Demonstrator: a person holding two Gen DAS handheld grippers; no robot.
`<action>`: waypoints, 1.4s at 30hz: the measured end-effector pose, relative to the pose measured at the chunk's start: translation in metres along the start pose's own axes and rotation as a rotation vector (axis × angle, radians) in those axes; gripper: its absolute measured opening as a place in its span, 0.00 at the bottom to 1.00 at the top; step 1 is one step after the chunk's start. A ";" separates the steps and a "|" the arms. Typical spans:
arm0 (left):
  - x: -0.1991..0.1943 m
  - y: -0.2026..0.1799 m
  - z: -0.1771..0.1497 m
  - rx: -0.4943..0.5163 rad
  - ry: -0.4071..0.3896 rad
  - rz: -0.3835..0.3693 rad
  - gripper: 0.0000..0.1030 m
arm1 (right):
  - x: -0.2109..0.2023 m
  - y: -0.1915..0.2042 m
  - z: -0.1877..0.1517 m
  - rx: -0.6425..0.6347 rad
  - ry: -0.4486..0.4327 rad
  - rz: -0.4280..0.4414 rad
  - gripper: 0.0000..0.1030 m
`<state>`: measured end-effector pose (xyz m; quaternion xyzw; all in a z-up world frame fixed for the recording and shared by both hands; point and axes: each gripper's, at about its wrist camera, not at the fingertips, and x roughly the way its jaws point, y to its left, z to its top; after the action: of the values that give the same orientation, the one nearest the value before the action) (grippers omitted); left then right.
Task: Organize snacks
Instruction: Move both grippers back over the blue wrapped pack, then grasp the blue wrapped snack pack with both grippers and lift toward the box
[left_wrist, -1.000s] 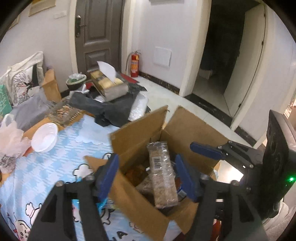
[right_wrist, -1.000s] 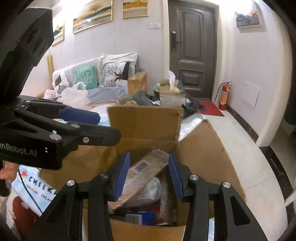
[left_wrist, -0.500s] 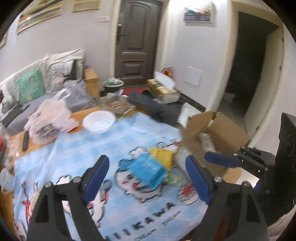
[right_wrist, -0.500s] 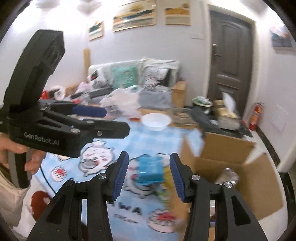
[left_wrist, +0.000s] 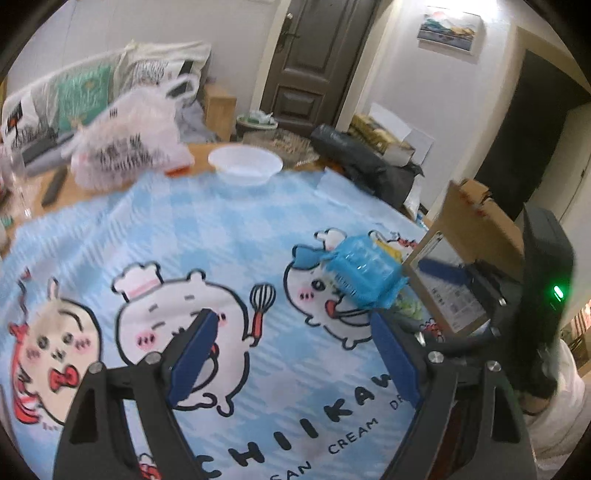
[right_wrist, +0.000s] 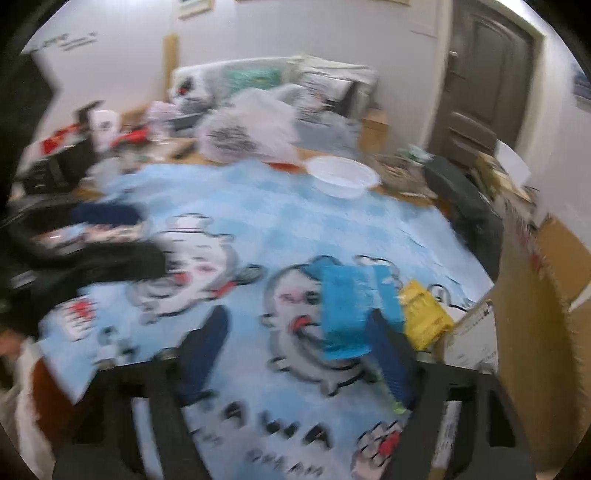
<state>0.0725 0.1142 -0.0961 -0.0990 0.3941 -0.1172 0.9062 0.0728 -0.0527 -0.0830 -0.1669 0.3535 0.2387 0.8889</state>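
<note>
On the bench (left_wrist: 229, 229), a blue snack pack (left_wrist: 364, 275) lies next to a yellow pack (right_wrist: 424, 314), near the cardboard box (left_wrist: 476, 229) on the right. Both the left tool (left_wrist: 295, 354) and the right tool (right_wrist: 299, 354) are wide and hold nothing.

Left wrist view: taken from above the near edge of the light-blue checked cartoon tablecloth (left_wrist: 229, 236), aimed across it toward the dark brown panelled door (left_wrist: 314, 62); the cloth is seen close.
Right wrist view: taken from above the same cloth (right_wrist: 295, 221), further right, aimed toward its far-left side; heavily blurred.
Shared: the cloth, the blue plastic snack packet (left_wrist: 364, 273) (right_wrist: 349, 310), the white round plastic bowl (left_wrist: 245, 168) (right_wrist: 343, 179), the brown cardboard box (left_wrist: 476, 221) (right_wrist: 535, 317) at the cloth's right edge.
</note>
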 end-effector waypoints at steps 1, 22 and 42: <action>0.006 0.003 -0.002 -0.007 0.012 -0.004 0.80 | 0.006 -0.006 0.000 0.013 0.001 -0.029 0.84; 0.030 0.002 0.002 -0.032 0.046 -0.082 0.80 | 0.061 -0.040 -0.002 0.095 0.089 -0.019 0.60; -0.054 -0.043 0.019 -0.076 -0.095 -0.371 0.56 | -0.094 0.014 0.008 -0.003 -0.262 0.308 0.60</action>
<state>0.0445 0.0910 -0.0344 -0.2095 0.3301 -0.2624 0.8822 0.0096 -0.0659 -0.0123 -0.0796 0.2557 0.3919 0.8801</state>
